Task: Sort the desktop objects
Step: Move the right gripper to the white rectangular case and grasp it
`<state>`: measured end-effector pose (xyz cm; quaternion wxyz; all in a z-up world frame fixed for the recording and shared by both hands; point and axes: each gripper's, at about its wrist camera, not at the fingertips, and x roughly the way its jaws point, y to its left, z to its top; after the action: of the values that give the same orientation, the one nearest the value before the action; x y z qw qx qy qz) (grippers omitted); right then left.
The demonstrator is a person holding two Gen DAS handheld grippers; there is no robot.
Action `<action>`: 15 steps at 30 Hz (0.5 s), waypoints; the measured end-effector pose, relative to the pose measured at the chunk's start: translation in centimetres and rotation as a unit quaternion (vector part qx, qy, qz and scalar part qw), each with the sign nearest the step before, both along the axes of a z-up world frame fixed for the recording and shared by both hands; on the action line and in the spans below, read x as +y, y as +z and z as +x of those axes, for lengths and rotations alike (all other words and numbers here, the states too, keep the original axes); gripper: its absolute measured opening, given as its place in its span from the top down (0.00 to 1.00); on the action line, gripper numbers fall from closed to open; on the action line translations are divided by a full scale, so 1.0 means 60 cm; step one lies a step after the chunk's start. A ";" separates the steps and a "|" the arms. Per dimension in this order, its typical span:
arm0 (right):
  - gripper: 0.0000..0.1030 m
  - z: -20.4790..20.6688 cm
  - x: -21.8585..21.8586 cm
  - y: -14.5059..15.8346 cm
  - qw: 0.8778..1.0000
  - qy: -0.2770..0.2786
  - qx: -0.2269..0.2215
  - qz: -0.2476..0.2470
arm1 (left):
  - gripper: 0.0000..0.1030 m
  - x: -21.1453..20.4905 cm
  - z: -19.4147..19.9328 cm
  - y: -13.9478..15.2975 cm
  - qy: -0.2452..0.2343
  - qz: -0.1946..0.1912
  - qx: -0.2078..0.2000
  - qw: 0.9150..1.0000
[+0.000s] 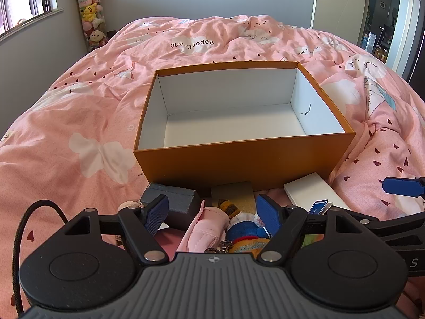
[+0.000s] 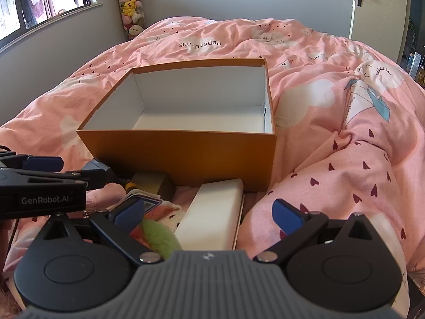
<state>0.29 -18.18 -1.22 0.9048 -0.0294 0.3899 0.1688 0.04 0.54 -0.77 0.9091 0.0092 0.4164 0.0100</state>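
An open orange box (image 1: 244, 159) with an empty white inside stands on the pink bedspread. A pile of objects lies against its near wall: a grey block (image 1: 175, 199), a tan box (image 1: 236, 194), a pink fabric pouch (image 1: 207, 228), a small plush toy (image 1: 244, 228) and a white box (image 1: 310, 191). My left gripper (image 1: 212, 214) hangs open above the pouch and plush, touching neither. My right gripper (image 2: 208, 214) is open over the white box (image 2: 212, 212), with a green fuzzy item (image 2: 159, 236) by its left finger. The orange box (image 2: 186, 154) lies just beyond.
Rumpled pink bedding (image 1: 79, 133) surrounds the box and rises in a fold on the right (image 2: 345, 172). A blue right-gripper finger (image 1: 401, 186) shows at the left view's edge. The left gripper's blue fingertip (image 2: 45, 163) shows in the right view. A tube of plush toys (image 1: 91, 13) stands in the far corner.
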 end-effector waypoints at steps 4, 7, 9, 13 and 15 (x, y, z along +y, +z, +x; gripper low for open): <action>0.01 -0.001 0.002 -0.002 1.000 0.002 0.001 -0.001 | 0.16 0.000 0.000 0.000 0.000 0.000 0.000 1.000; 0.01 -0.002 0.005 -0.004 1.000 0.004 0.002 -0.002 | 0.16 0.000 0.000 0.000 0.000 0.000 0.000 1.000; 0.01 -0.002 0.005 -0.004 1.000 0.004 0.002 -0.002 | 0.16 0.000 0.000 0.000 -0.001 0.000 -0.001 1.000; 0.01 -0.002 0.005 -0.004 1.000 0.004 0.002 -0.002 | 0.16 0.000 0.000 0.000 0.000 0.000 0.000 1.000; 0.01 -0.002 0.005 -0.004 1.000 0.005 0.002 -0.002 | 0.16 0.000 0.000 0.000 0.000 0.000 0.000 1.000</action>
<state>0.19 -17.88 -1.47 0.9031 -0.0327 0.3922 0.1721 0.04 0.51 -0.77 0.9092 0.0097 0.4162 0.0101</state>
